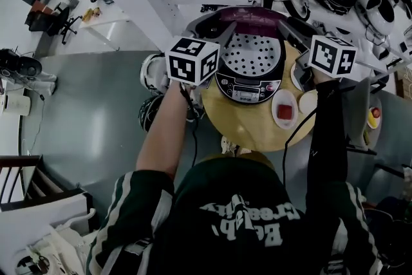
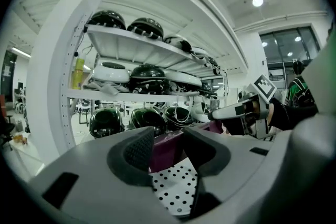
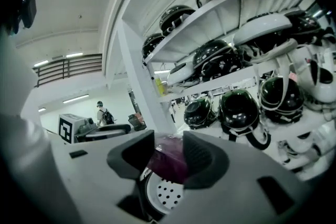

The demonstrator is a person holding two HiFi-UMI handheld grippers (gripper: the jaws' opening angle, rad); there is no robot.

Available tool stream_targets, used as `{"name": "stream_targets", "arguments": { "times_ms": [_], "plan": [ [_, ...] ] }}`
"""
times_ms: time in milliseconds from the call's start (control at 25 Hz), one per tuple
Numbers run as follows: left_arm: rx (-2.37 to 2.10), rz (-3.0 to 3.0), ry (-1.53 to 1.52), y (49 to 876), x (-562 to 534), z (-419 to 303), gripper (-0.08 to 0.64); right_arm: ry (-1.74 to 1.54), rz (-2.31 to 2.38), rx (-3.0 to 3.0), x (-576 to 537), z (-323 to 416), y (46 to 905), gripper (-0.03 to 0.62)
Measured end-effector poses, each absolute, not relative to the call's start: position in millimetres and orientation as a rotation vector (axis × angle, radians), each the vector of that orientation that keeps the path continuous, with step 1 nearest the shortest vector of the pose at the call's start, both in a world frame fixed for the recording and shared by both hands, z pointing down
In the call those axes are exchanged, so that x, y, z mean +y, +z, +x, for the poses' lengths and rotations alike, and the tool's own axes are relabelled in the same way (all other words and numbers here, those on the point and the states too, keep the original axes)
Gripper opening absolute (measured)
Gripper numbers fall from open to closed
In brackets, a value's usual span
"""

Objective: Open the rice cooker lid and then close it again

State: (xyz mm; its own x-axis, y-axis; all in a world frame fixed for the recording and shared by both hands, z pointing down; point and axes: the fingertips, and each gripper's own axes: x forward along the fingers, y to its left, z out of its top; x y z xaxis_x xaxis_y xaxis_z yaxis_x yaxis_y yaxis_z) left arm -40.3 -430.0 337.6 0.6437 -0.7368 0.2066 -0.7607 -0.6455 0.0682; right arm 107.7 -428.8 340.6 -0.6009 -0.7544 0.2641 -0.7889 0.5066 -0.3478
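Left gripper [image 2: 168, 147]: closed on the left edge of the purple lid [image 2: 167, 150], which fills the gap between the pads; nothing else is held.
Right gripper [image 3: 169, 157]: closed on the lid's right edge, the purple rim pinched between both pads.
Grippers together: seen in the head view at either side of the lid, left [image 1: 219, 32] and right [image 1: 293, 32], each with its marker cube nearer the person.
Lid: held lifted and tilted back over the rice cooker [image 1: 248, 84]; a white plate with holes [image 1: 252, 55] is shown under the purple rim.
Rice cooker: set at the far side of the table, its dark control panel turned towards the person.
Table [image 1: 257, 132]: round, pale wood; the cooker is carried on it.
Dishes: a small white dish with red contents [image 1: 284, 109] is placed just right of the cooker, a second pale dish [image 1: 309, 102] touching or just beside it.
Floor [image 1: 96, 119]: smooth grey, seen left of the table.
Shelves [image 2: 131, 50]: white, behind the table, filled with dark and white helmets [image 3: 239, 110]; a yellow bottle [image 2: 79, 72] is stood at the left end.
Room: large and white, lit by ceiling lights [image 2: 257, 1]; a person [image 3: 102, 113] is seen far off.
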Motion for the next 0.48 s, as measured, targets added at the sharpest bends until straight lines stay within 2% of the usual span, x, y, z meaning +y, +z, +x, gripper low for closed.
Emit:
{"name": "stream_targets", "arguments": {
  "times_ms": [480],
  "plan": [
    [-1.152,2.542,0.186,402,-382,-46,0.167,0.700,1.311,-2.548,-380,98,410,0.166]
  ]
}}
